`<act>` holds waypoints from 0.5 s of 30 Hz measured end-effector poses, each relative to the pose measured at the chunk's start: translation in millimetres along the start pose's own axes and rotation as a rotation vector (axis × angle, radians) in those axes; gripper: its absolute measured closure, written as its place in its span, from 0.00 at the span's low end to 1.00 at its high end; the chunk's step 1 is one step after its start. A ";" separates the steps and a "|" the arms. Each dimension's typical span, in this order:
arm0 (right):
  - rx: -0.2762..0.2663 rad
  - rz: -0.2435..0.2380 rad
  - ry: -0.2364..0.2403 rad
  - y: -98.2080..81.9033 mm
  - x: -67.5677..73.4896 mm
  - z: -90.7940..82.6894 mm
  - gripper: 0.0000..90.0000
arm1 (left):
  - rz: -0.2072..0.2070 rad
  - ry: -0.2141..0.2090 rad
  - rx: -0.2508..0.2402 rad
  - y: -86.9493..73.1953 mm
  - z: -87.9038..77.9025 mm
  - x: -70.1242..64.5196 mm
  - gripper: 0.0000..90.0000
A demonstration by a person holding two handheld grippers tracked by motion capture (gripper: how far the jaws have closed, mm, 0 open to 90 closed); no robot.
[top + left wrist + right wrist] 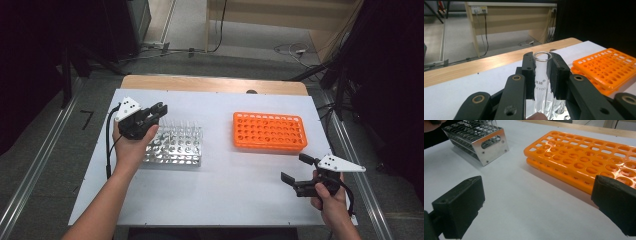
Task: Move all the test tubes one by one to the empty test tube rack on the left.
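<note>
The glass test tube (541,75) stood upright between the 2 black jaws of your left gripper (541,75), and the pads pressed on it from both sides, just below its open rim. In the left gripper view you could read some printed marks on the glass, and the lower part of the tube went down behind the jaws toward the metal rack, where I could not tell if its bottom was in a hole or above it. A fingertip (537,116) showed at the bottom edge of that view, just under the tube.

In the high view your left gripper (159,111) was over the back left corner of the metal rack (175,150), which stood on the left half of the white bench (225,175). The rack was shiny, with rows of round holes, and some more clear tubes stood in its back rows, but they were too faint to count.

The orange rack (270,131) lay to the right of the metal rack, well apart from it, and its holes looked empty.

Your right gripper (296,167) was at the front right of the bench, near the orange rack but not touching it. Its 2 jaws stood wide apart with nothing between them, and pointed toward the 2 racks.
</note>
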State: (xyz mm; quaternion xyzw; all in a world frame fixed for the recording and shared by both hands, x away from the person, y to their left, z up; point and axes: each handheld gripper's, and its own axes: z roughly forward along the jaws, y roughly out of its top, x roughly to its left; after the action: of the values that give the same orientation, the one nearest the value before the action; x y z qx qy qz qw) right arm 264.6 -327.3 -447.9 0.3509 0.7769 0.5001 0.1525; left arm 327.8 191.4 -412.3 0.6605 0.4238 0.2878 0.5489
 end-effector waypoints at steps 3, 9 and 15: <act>0.000 0.000 0.000 -0.1 -0.5 0.1 0.00 | 0.002 0.008 0.014 -2.6 3.3 0.8 0.84; 0.001 0.006 0.002 -0.4 -0.8 0.3 0.00 | -0.009 0.025 0.047 -12.3 10.9 1.4 0.84; 0.000 0.005 0.002 -0.9 -1.4 0.1 0.00 | 0.008 0.041 0.098 -18.0 14.7 -2.0 0.84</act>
State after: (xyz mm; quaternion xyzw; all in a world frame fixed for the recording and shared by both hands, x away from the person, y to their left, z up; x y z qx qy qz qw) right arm 265.2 -328.4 -448.9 0.3524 0.7761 0.5009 0.1503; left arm 335.0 183.2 -433.0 0.6822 0.4459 0.2824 0.5060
